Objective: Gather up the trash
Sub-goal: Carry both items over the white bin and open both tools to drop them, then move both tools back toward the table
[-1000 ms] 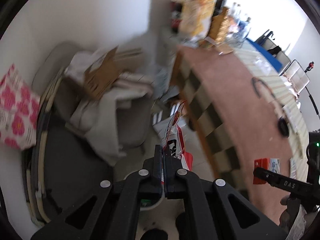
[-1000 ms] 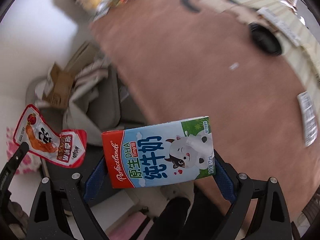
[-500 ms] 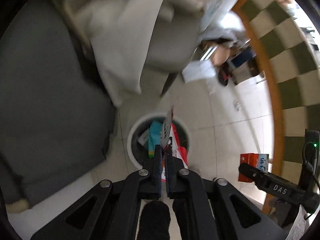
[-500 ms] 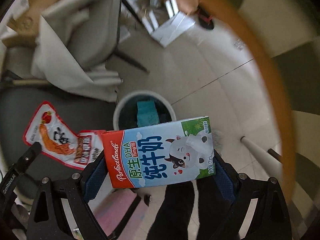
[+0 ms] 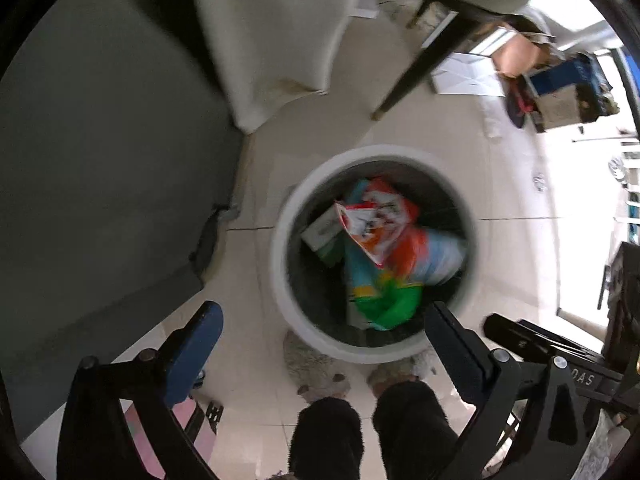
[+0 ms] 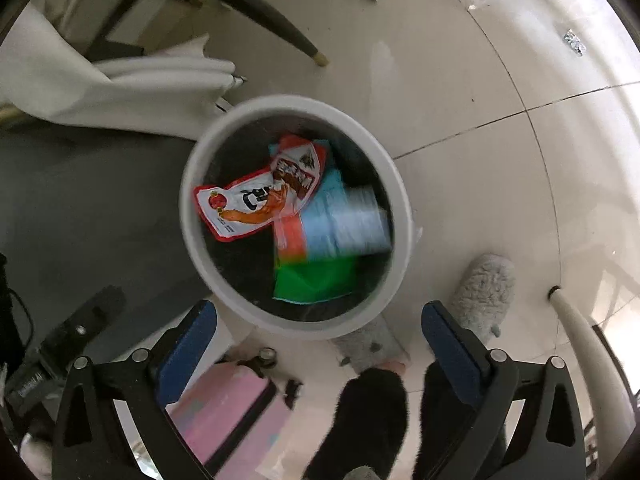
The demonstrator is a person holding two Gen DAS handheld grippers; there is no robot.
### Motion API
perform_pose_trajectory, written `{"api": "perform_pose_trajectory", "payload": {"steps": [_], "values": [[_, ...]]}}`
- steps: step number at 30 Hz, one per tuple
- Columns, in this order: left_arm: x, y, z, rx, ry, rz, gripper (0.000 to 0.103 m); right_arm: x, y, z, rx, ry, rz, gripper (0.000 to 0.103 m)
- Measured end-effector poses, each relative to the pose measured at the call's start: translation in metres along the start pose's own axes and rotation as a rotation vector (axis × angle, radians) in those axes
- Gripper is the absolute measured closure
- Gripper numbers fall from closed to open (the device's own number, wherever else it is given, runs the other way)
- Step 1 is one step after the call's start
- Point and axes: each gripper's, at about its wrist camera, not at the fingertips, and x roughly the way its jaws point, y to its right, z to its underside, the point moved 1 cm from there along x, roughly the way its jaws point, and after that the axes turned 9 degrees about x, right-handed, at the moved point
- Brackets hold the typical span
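Note:
A round white trash bin [image 5: 280,268] [image 6: 192,232] stands on the tiled floor right below both grippers. Inside it lie the red-and-white snack wrapper [image 5: 372,224] [image 6: 256,200] and the blurred blue, red and green milk carton [image 5: 420,260] [image 6: 344,228], on other packaging. My left gripper [image 5: 322,334] hangs over the bin's near rim, jaws opening wide with nothing between them. My right gripper [image 6: 318,330] is likewise above the near rim, jaws opening, empty. In the left wrist view the right gripper's black frame [image 5: 560,364] shows at the lower right.
A grey mat [image 5: 100,180] lies left of the bin. A chair with dark legs [image 6: 256,12] and draped white cloth [image 6: 132,84] stands behind it. A person's dark trouser legs [image 5: 364,432] and fluffy grey slippers [image 6: 484,296] are near the bin; a pink object [image 6: 228,412] lies beside them. Clutter [image 5: 560,92] sits far right.
Both grippers dropped down over the bin and opened. The snack wrapper left the left gripper and the milk carton left the right; both now lie in the bin.

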Motion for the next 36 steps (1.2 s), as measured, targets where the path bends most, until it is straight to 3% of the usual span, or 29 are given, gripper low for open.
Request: {"api": "perform_pose_trajectory", "payload": {"steps": [8,12,22,36], "values": [[-0.023,-0.010,0.020,-0.007,0.043,-0.099,0.000,-0.010,-0.014,0.017,-0.124,0.105,0.238,0.000],[-0.040,-0.005,0.029,0.007,0.048,-0.126,0.000,-0.031,-0.028,0.025,-0.164,0.156,0.298,0.000],[-0.111,0.015,0.053,0.021,0.067,-0.129,0.000,-0.113,-0.060,0.068,-0.228,0.230,0.322,0.000],[-0.266,0.034,0.093,0.040,0.149,-0.115,0.000,-0.281,-0.095,0.141,-0.239,0.308,0.276,0.000]]}}
